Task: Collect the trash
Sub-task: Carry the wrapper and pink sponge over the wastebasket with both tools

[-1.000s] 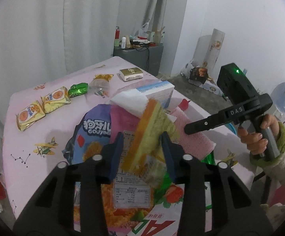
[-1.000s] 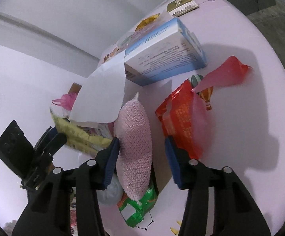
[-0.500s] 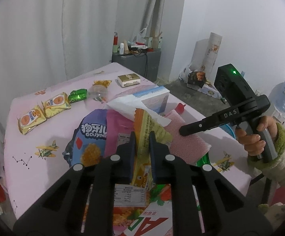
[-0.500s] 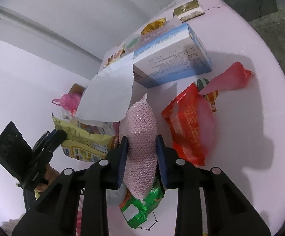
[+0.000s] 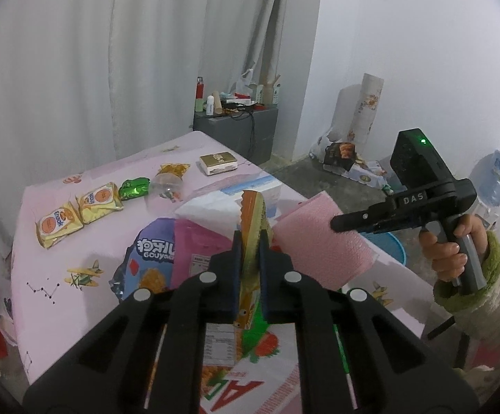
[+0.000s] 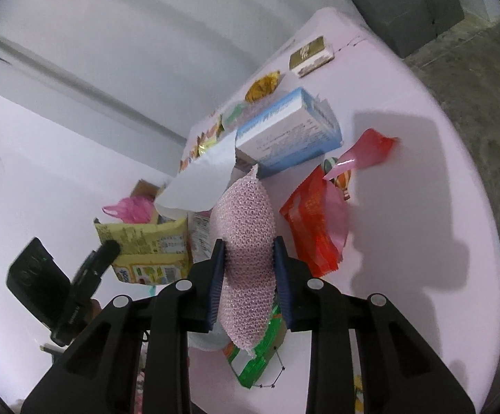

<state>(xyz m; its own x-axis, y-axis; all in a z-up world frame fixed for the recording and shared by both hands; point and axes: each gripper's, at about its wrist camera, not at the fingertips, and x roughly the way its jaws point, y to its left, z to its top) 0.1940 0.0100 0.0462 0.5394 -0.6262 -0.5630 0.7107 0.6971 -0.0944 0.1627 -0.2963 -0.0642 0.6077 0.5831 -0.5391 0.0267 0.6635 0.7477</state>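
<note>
My left gripper [image 5: 251,241] is shut on a yellow and orange snack wrapper [image 5: 253,220] and holds it raised above the pink table [image 5: 60,252]; it also shows in the right wrist view [image 6: 146,245]. My right gripper [image 6: 248,269] is shut on a pink bubble-wrap sheet [image 6: 244,238], lifted above the table; the sheet also shows in the left wrist view [image 5: 319,245]. Under them lie a purple snack bag [image 5: 153,258], a white paper sheet [image 6: 201,176], a red wrapper [image 6: 315,227] and a green wrapper [image 6: 256,358].
A blue and white box [image 6: 291,134], a gold box [image 5: 218,162], two yellow snack packs [image 5: 77,210], a green candy wrapper [image 5: 134,188] and a clear bottle [image 5: 167,186] lie on the table. A blue basin [image 5: 391,245] stands on the floor beyond the table's right edge.
Both grippers have closed, the left on the yellow wrapper, the right on the pink bubble wrap. Both have lifted their pieces up from the pile.
</note>
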